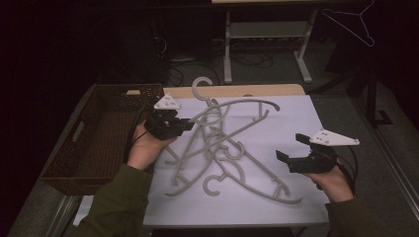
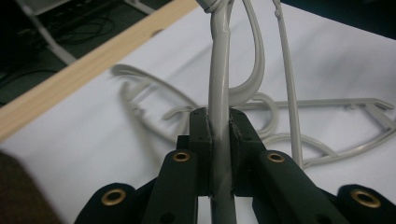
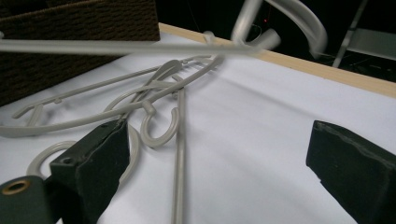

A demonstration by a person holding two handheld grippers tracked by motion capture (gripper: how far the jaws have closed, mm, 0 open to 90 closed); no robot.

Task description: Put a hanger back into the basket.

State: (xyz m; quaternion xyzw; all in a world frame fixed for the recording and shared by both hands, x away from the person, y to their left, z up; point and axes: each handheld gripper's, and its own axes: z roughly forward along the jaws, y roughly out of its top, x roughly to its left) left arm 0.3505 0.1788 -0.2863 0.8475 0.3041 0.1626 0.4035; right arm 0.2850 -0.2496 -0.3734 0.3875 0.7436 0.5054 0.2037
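Now the left gripper pinches one grey hanger, lifted just right of the brown basket. The right gripper gapes with nothing inside. Other hangers are tangled, so they might snag and drag along.

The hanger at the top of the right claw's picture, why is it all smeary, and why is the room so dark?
Right gripper view: the lifted hanger streaks with motion blur; the hangers on the sheet look sharper. High view: only the white sheet is lit, the room behind dim. Left gripper view: the far hangers look soft.
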